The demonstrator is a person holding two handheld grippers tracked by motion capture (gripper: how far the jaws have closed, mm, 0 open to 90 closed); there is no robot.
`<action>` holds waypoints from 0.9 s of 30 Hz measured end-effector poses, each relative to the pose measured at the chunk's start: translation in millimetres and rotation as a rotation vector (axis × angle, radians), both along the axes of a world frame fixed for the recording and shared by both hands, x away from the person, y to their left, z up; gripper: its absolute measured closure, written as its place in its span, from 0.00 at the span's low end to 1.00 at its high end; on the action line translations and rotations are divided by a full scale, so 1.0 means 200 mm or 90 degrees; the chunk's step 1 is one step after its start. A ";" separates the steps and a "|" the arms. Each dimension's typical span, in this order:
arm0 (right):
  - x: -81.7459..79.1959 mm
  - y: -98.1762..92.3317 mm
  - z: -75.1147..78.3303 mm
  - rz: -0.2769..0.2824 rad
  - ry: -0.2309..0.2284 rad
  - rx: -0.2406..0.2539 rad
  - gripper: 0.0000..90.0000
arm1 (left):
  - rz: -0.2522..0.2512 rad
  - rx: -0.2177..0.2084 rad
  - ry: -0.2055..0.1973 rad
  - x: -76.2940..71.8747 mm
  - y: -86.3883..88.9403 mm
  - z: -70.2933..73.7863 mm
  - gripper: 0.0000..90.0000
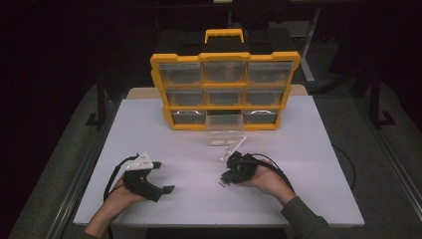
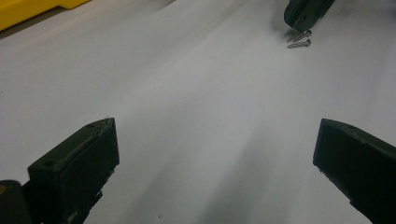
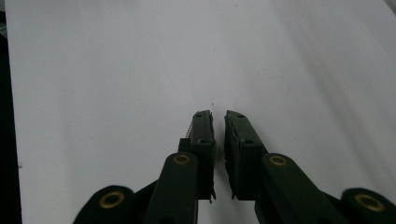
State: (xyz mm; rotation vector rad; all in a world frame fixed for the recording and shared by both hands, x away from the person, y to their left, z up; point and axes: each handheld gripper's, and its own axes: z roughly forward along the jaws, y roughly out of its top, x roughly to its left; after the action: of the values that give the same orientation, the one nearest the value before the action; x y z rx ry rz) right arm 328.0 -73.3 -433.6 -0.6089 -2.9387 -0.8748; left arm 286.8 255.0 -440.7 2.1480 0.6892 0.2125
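Observation:
Two small screws lie side by side on the white table, right below the tip of my right gripper. From above the screws are tiny dark marks just left of the right gripper. In the right gripper view its jaws stand almost together, with a thin slit and nothing visible in it. A threaded screw peeks out beside the left jaw's outer edge. My left gripper rests open at the left, its jaws wide apart over bare table.
A yellow drawer organizer stands at the back of the table. One clear drawer sits pulled out on the table in front of it, with a slanted clear piece at its near edge, close to the right gripper.

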 end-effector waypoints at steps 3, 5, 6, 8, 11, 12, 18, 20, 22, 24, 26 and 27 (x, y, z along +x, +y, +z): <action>0.00 0.00 -0.01 0.001 0.002 -0.003 0.90 | 0.002 0.000 -0.002 0.00 0.00 0.00 0.00; 0.00 0.00 -0.01 0.001 0.002 -0.006 0.91 | 0.002 0.001 -0.001 0.00 0.00 0.00 0.00; 0.00 0.00 -0.01 0.000 0.002 -0.007 0.91 | 0.002 0.001 -0.001 0.00 0.00 0.00 0.00; 0.00 0.00 -0.01 0.000 0.002 -0.008 0.92 | 0.001 0.001 0.000 0.00 0.00 0.00 0.00; 0.00 0.01 -0.01 0.000 0.004 -0.011 0.92 | 0.001 0.000 0.000 0.00 0.00 0.00 0.00; 0.00 0.01 -0.02 0.001 0.002 -0.014 0.93 | 0.000 0.001 0.000 0.00 0.00 0.00 0.00; 0.00 0.01 -0.02 0.006 -0.004 -0.020 0.94 | 0.000 0.001 0.001 0.00 0.00 0.00 0.00; 0.00 0.01 -0.02 0.008 -0.009 -0.020 0.95 | 0.000 0.001 0.002 0.00 0.00 0.00 0.00; 0.00 0.01 -0.03 0.008 -0.012 -0.020 0.95 | 0.000 0.000 0.002 0.00 0.00 0.00 0.00; 0.00 0.01 -0.03 0.006 -0.011 -0.019 0.96 | 0.002 -0.001 0.001 0.00 0.00 0.00 0.00; 0.00 0.01 -0.03 0.007 -0.013 -0.020 0.96 | 0.003 -0.001 0.002 0.00 0.00 0.00 0.00; -0.01 0.01 -0.02 0.007 -0.015 -0.020 0.96 | 0.002 -0.001 0.001 0.00 0.00 0.00 0.00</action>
State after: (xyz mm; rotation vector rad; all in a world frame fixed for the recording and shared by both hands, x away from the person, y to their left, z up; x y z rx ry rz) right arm 326.9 -71.4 -438.6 -0.5868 -2.9791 -0.8410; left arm 286.7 255.2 -440.7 2.1458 0.6941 0.2120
